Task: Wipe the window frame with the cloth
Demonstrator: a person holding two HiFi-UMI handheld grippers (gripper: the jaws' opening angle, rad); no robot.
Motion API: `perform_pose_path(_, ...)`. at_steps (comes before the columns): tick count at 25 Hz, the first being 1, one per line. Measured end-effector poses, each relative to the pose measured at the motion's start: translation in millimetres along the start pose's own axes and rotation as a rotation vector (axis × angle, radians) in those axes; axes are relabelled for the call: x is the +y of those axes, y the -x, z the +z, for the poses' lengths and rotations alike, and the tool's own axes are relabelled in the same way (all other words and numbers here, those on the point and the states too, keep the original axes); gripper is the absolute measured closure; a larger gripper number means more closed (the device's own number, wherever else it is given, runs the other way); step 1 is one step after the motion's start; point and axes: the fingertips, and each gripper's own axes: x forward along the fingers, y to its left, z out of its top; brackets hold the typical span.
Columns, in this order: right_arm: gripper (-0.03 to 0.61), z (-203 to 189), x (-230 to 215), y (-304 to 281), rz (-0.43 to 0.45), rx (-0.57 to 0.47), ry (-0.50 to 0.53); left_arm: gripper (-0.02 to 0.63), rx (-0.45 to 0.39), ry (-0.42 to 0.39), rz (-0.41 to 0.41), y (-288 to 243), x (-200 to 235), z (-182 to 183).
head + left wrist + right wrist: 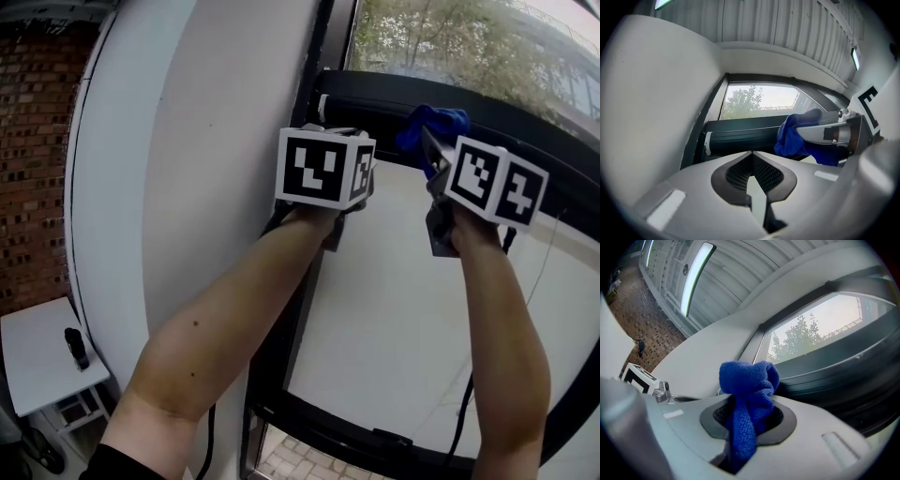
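Right gripper view: right tool (pixel 749 414) clamps the cloth (pixel 748 380).

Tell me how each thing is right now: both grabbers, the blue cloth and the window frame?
left gripper: shut, holding nothing.
right gripper: shut on the blue cloth.
blue cloth: bunched up, pinched between the jaws.
window frame: cloth held close to it; touching or not, cannot tell.
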Motion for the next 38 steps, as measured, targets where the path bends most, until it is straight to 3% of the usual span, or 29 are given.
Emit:
perform_pose_path(9,0.488,9.1,-33.2,35.4,-0.02,-0.004,0.009,0.623,-0.029,-0.031,-0.062,-8.0,-56.7,15.0)
perform_pose_path(19,0.488,13.4,-67.5,68.1,-0.053,0.01,0.037,0.623,-0.011,0.057,-0.036,-9.8,-86.0,7.4)
perform_pose_path(38,0.488,18.0,-102.6,97.8,-0.2,0.039,0.1,0.623,-0.071,0.069,-0.21,-33.5,-137.1,24.5)
